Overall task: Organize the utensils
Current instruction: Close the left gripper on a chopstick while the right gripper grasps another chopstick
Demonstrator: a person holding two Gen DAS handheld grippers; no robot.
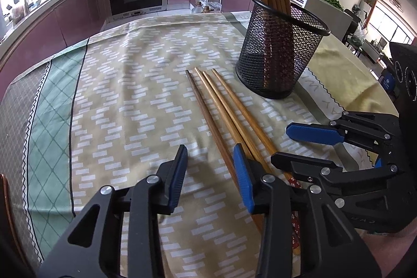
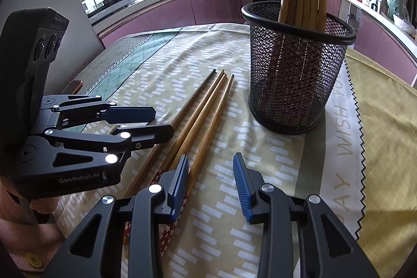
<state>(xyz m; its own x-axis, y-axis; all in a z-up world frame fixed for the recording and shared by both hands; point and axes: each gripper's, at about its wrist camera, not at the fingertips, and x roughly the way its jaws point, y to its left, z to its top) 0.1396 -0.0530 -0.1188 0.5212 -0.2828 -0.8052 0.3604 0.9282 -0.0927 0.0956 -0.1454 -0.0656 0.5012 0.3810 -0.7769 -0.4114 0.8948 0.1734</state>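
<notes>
Blue-padded fingers (image 1: 241,181) of the left gripper (image 1: 211,180) stand open over four loose chopsticks (image 1: 221,108) on the cloth-covered worktop (image 1: 117,95), just short of the mesh holder (image 1: 281,51). Right gripper (image 2: 211,184), equally open and empty, hovers beside their handle ends; pinching one stick mid-shaft should ease a clean drop among the chopsticks upright in the holder.

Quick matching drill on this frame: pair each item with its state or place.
Items:
1. mesh holder
2. four loose chopsticks
3. left claw
4. tablecloth

States:
a. lying flat beside the holder
b. open, holding nothing
c. upright, with chopsticks standing in it
d. spread under everything

Pairs: 1-c, 2-a, 3-b, 4-d
</notes>
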